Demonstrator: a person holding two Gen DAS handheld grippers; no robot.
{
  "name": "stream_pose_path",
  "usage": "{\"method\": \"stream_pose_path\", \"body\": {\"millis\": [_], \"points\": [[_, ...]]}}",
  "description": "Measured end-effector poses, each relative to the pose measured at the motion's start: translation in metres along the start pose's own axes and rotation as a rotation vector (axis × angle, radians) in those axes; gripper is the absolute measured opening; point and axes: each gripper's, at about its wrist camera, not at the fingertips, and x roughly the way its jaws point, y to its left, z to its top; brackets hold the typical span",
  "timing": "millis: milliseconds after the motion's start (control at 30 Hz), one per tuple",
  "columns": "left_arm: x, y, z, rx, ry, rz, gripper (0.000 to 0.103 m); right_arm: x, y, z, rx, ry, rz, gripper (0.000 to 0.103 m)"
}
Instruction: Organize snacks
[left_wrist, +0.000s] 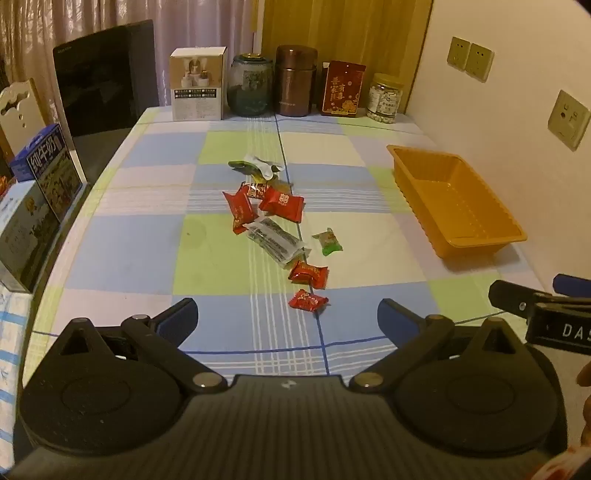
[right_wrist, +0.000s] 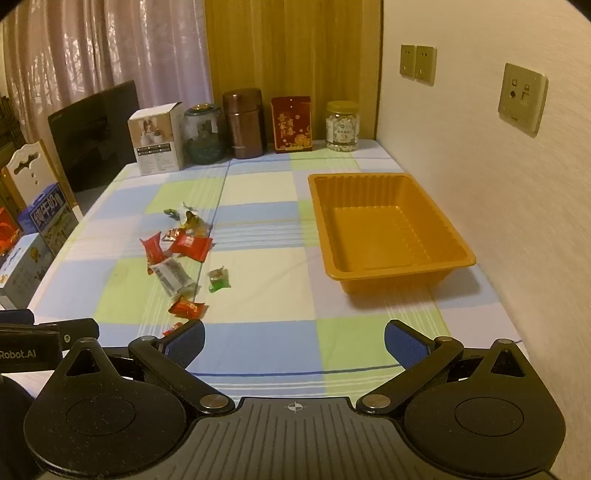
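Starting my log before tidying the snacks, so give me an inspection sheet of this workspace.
Surface: table under a checked cloth, flat.
Job's things: wrapped snacks scattered mid-table; orange tray by the wall, nothing seen inside.
Clutter: white box, glass jar, brown flask, red box, plastic jar along the far edge; milk cartons at the left.
Grippers: left gripper and right gripper open, holding nothing.
Cables: nothing seen.
Surroundings: curtain, wall sockets, dark screen.
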Motion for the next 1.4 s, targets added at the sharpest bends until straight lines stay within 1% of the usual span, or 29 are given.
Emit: {"method": "stream_pose_path", "body": {"millis": [133, 200, 233, 267, 500, 867, 1400], "points": [[0.002, 0.007, 0.000, -0.013, 0.010, -0.018, 0.103, -0.001, 0.000, 0.000, 0.001, -0.004, 0.009, 0.103], [-0.001, 0.006, 0.000, 0.001, -0.002, -0.004, 0.103, -0.001, -0.001, 0.000, -0.001, -0.003, 0.008, 0.103], [0.001, 0.004, 0.001, -0.004, 0.005, -0.001, 0.103, -0.001, -0.001, 0.000, -0.003, -0.003, 0.007, 0.103], [0.000, 0.001, -0.002, 0.007, -0.011, 0.006, 0.103, -0.001, -0.001, 0.000, -0.005, -0.003, 0.006, 0.103], [-0.004, -0.004, -0.001, 0.009, -0.019, 0.014, 0.103, -0.003, 0.000, 0.000, 0.001, -0.004, 0.004, 0.103], [-0.005, -0.006, 0.000, 0.007, -0.020, 0.008, 0.103, -0.004, -0.005, 0.002, -0.002, -0.004, 0.003, 0.103], [-0.005, -0.007, 0.001, 0.001, -0.019, 0.000, 0.103, -0.002, -0.002, 0.001, -0.004, -0.005, -0.004, 0.103]]}}
